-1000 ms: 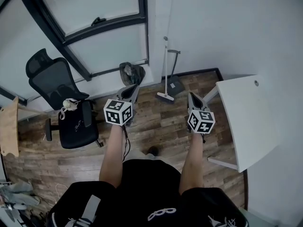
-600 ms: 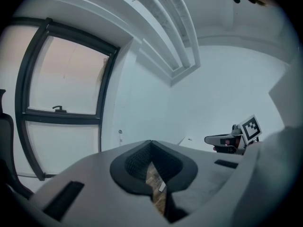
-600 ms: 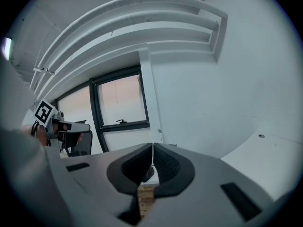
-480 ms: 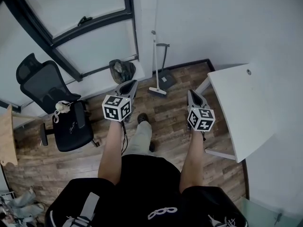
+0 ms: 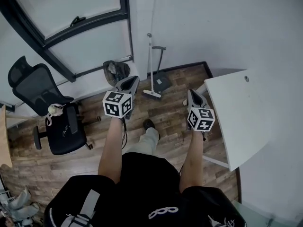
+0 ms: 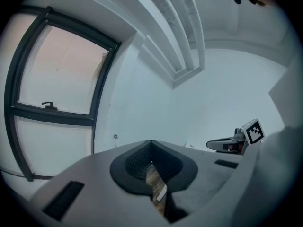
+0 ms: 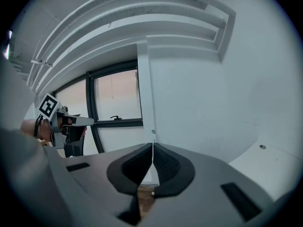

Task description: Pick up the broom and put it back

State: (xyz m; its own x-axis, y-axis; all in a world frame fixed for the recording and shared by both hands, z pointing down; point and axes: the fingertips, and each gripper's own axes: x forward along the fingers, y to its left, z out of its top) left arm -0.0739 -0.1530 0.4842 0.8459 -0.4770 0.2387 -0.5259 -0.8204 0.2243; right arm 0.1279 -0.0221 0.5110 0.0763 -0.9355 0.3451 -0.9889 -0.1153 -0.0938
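Head view: person stands on wood floor facing a wall corner. Broom [image 5: 152, 94] leans upright against the wall at 12 o'clock, head on the floor. A long-handled dustpan [image 5: 162, 82] stands just beside it, at its 3 o'clock. Left gripper [image 5: 129, 81] and right gripper [image 5: 191, 94] are both held out, fingers together, nothing between them, both apart from the broom.

Step, as judged: approach, pick not yet begun. Next: close in, part one gripper's fingers, clamp the handle.

Dark bin [image 5: 115, 71] at 11 o'clock, contents unclear. Whether the dustpan holds anything is too small to tell.
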